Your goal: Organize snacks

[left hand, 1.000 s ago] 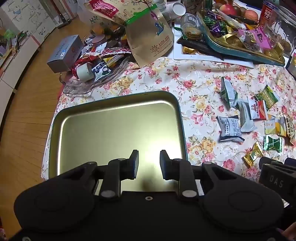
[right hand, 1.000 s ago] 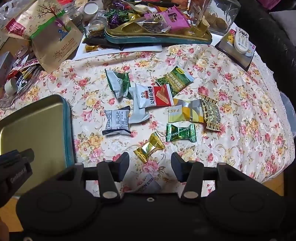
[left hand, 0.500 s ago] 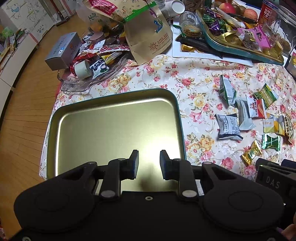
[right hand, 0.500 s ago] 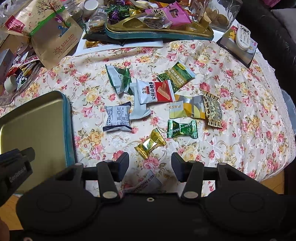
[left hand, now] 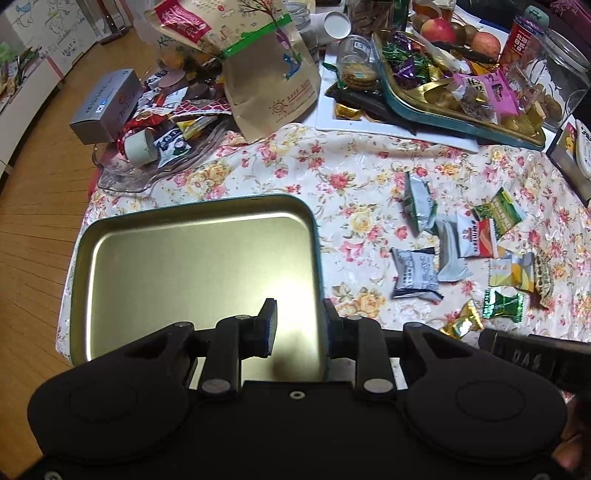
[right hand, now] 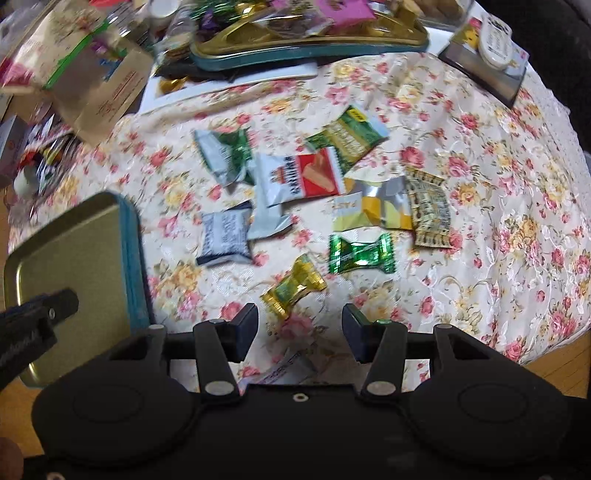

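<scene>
Surface: floral tablecloth, cluttered at far edge.
Tin tray: bare, at table's left.
Snacks: gold candy, green candy among loose packets right of tray.
Left gripper: partly open above tray, holding nothing.
Right gripper: spread wide, empty, above gold candy.

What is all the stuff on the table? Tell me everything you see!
Tin tray: one, gold inside with a teal rim, empty, left part of the table.
Loose snack packets: about nine, silver, green, red, yellow, on the flowered cloth right of the tray.
Gold candy: one, nearest the right tool.
Green candy: one, just beyond the gold one.
Sweets tin: one, teal and gold, full, far side.
Paper bag: one, brown, far left.
Glass dish: one, clear, piled with wrappers.
Apples: two, red, at the back.
Left tool: black, open, over the tray.
Right tool: black, open, above the gold candy.
</scene>
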The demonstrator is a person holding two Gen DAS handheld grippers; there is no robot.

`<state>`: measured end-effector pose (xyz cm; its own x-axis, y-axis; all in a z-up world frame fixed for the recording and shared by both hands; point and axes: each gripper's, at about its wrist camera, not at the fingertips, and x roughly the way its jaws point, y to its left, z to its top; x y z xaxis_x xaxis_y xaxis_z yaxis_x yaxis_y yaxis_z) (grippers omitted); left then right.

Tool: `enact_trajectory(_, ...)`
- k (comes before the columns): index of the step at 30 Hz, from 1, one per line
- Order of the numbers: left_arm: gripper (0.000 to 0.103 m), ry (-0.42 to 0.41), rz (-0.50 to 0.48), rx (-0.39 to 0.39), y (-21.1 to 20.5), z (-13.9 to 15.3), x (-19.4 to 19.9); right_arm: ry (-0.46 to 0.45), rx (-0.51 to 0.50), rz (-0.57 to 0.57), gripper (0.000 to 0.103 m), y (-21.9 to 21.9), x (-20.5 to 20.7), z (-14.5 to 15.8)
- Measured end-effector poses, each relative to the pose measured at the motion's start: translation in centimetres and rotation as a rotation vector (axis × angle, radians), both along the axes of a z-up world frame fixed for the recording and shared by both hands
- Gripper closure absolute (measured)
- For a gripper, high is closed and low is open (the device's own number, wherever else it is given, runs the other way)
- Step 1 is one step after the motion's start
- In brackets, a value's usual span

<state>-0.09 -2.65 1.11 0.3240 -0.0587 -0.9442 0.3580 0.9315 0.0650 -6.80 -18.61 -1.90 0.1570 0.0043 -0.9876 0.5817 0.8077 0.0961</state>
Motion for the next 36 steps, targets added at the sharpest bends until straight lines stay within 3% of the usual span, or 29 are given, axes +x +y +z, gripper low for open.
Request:
enact_trajectory(7,0.068,0.061,-0.046,-0.029,-3.2,-0.5,-0.9,-0.012,-0.069,-0.262,0.050,-7.6,-2.1,-0.9)
enact_trajectory(12,0.068,0.106,-0.150,-0.031,-5.8,-1.2,-2.4,0.059,0.017,-0.392,0.050,-11.7,-4.2,-1.9)
enact_trajectory(17,0.068,0.135,-0.229,-0.020,-7.5,-1.9,-3.6,-0.038,-0.010,-0.464,0.050,-14.6,-5.2,-2.4)
enact_trajectory(20,0.068,0.149,-0.263,-0.007,-8.0,-2.5,-4.0,-0.108,0.014,-0.462,0.049,-15.7,-4.5,-3.3)
enact_trajectory(26,0.068,0.196,-0.330,-0.022,-7.4,-3.7,-4.6,-0.106,0.109,-0.422,0.050,-16.6,-2.7,-6.6)
enact_trajectory(32,0.068,0.225,-0.385,-0.011,-6.7,-5.4,-5.2,-0.119,0.070,-0.349,0.048,-15.6,-1.7,-7.6)
enact_trajectory(36,0.068,0.245,-0.444,-0.012,-6.8,-6.1,-6.0,-0.105,0.065,-0.290,0.042,-15.1,-1.1,-7.7)
